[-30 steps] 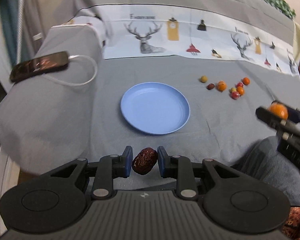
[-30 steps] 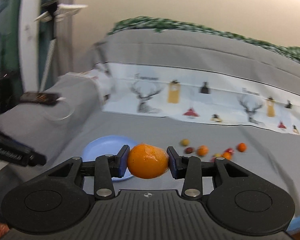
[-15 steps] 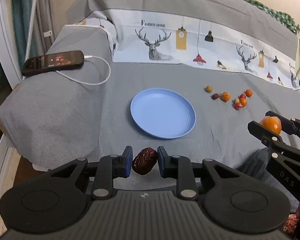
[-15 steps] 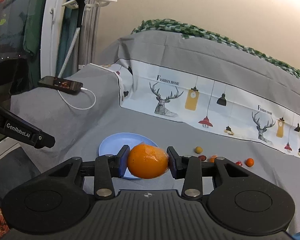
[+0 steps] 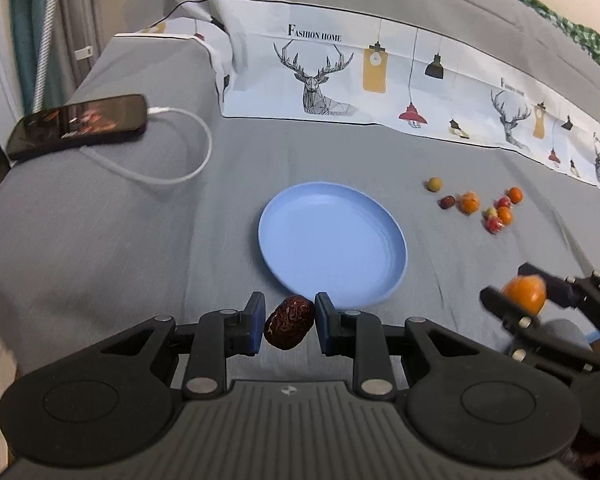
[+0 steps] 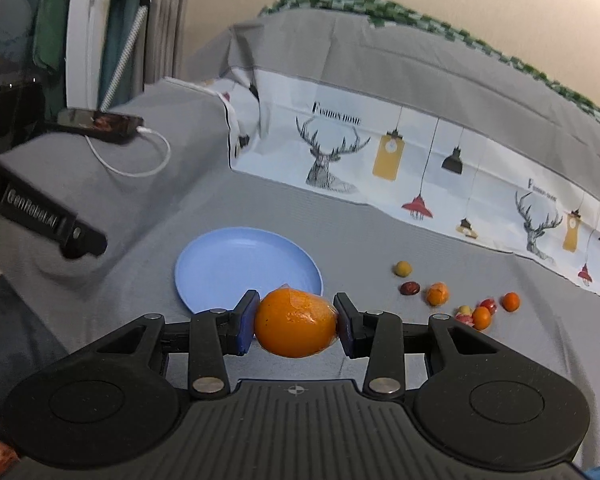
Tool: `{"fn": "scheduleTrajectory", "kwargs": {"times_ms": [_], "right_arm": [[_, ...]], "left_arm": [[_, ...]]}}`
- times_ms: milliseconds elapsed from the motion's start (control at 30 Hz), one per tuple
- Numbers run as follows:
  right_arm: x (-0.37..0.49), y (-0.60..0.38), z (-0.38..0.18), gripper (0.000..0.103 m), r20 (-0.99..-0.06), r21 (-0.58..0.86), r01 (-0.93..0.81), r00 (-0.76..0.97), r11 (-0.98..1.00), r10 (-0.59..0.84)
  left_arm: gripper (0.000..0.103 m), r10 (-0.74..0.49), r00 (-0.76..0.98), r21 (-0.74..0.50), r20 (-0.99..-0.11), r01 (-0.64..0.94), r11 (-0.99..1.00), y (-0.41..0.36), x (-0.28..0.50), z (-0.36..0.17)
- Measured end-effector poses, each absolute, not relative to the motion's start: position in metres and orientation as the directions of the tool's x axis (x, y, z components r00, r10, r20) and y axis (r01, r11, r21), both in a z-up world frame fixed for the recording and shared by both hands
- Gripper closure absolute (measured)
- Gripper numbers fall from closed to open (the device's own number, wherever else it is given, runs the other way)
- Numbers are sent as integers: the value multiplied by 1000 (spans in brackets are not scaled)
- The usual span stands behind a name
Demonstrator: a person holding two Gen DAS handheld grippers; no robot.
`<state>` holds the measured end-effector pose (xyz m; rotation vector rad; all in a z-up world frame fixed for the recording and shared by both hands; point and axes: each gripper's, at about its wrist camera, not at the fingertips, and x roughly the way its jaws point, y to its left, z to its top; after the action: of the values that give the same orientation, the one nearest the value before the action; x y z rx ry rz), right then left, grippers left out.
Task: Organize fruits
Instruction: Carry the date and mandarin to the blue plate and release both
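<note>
My left gripper (image 5: pixel 289 322) is shut on a wrinkled dark red date (image 5: pixel 289 322), held just in front of the near rim of an empty blue plate (image 5: pixel 332 240). My right gripper (image 6: pixel 296 328) is shut on an orange (image 6: pixel 296 328), held near the plate (image 6: pixel 248 268) at its right front; it also shows in the left wrist view (image 5: pixel 525 294). Several small loose fruits (image 5: pixel 484 204) lie on the grey cloth right of the plate, and also show in the right wrist view (image 6: pixel 460 300).
A black phone (image 5: pixel 78 126) on a white charging cable (image 5: pixel 168 168) lies at the far left on a raised grey cushion. A deer-print cloth (image 5: pixel 380 88) lines the back. The left gripper's finger (image 6: pixel 40 216) crosses the left of the right wrist view.
Both grippers have moved forward toward the plate, which looks larger and nearer now. Each still holds its fruit.
</note>
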<state>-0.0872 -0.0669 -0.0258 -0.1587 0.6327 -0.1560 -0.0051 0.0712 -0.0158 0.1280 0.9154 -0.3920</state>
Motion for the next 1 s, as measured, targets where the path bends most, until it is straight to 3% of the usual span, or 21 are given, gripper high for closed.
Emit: {"fn": "scheduleTrajectory", "kwargs": {"times_ms": [700,733,767,833,900,1000], "right_arm": [[63,-88,-130,60,-770,-218,-50,622,975,-140],[67,-90,-130,60,-774,-216,-59,619,975,-134],[71,-91,-129,57,-777,-216,-70,616,974,-128],[73,-93,-121,25,-758,-241,-63,635,968,-148],[66,-94,-110,15,-723,-276,-46,669,960,-175],[44,-96,-92,11,-722,-260,-45,672,965,-163]], "left_arm": [[72,-187,439,53,-879,480,876,-15,128,-133],[56,-189,444,59,-876,487,871,-16,130,-133],[25,-183,451,70,-873,489,870,-17,132,-132],[1,-175,507,96,-844,464,881,-13,127,-119],[1,-210,555,90,-805,465,881,-3,115,-102],[0,-197,558,93,-806,448,889,12,94,-87]]}}
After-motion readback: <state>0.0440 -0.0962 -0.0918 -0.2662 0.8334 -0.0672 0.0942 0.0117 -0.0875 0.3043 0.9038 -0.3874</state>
